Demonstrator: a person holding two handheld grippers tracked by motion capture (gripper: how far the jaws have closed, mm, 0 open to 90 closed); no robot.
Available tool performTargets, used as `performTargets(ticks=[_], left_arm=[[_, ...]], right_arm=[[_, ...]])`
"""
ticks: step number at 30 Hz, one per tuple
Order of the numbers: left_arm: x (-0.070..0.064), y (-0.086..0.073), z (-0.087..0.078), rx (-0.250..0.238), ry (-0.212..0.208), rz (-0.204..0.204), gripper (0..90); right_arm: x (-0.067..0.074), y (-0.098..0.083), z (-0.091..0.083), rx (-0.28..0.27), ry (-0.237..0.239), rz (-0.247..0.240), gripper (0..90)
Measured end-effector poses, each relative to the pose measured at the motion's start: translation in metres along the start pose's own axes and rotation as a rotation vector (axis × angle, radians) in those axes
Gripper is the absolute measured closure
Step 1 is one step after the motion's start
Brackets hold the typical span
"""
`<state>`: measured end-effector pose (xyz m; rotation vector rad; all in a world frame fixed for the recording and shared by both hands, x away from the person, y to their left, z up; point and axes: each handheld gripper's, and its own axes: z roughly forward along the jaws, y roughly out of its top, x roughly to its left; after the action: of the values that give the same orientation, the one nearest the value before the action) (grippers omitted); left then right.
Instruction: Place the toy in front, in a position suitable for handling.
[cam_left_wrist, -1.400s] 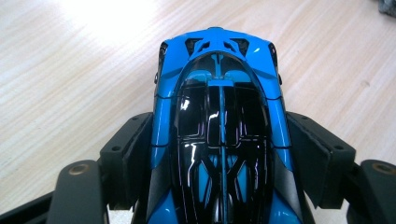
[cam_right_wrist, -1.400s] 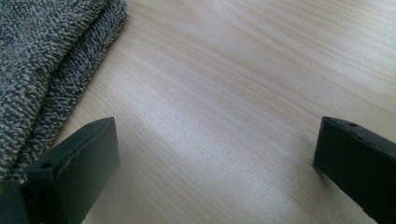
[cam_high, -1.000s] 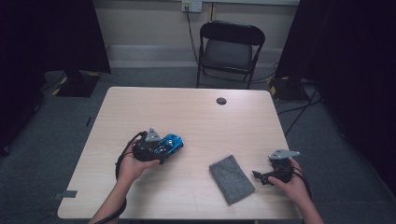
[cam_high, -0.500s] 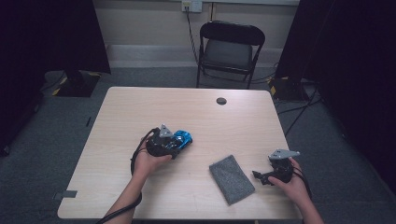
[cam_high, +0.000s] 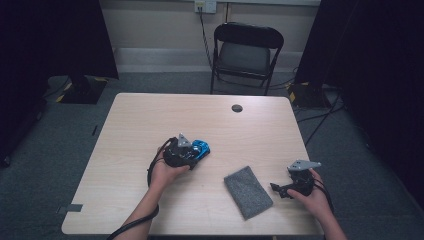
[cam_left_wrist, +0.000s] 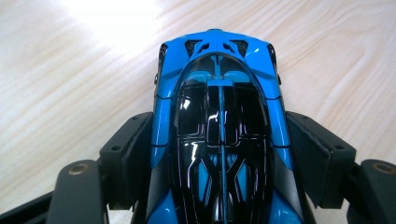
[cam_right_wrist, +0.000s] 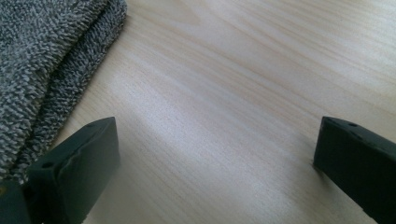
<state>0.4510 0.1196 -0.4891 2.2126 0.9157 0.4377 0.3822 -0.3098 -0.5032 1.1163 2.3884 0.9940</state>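
From above, the left gripper (cam_high: 192, 152) sits at the middle of the desk (cam_high: 150, 115), clamped on a blue car (cam_high: 201, 148); the right gripper (cam_high: 282, 189) rests at lower right beside a grey cloth (cam_high: 247, 191). In the left gripper view, the jaws press both flanks of the car (cam_left_wrist: 219, 121), centre frame. In the right gripper view, the jaws stand wide apart over bare desk (cam_right_wrist: 224, 116), with the cloth (cam_right_wrist: 42, 51) at upper left.
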Motion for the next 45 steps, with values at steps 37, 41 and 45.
performTargets(ticks=[37, 41, 45], left_arm=[[-0.001, 0.009, 0.005, -0.016, 0.012, -0.029, 16.9], [0.000, 0.009, -0.004, -0.022, -0.008, -0.029, 16.0], [-0.002, 0.005, -0.011, -0.024, -0.021, -0.030, 16.6]], right_arm=[[0.000, 0.000, 0.000, 0.000, 0.000, 0.000, 0.0], [0.000, 0.000, 0.000, 0.000, 0.000, 0.000, 0.0], [0.000, 0.000, 0.000, 0.000, 0.000, -0.001, 0.0]])
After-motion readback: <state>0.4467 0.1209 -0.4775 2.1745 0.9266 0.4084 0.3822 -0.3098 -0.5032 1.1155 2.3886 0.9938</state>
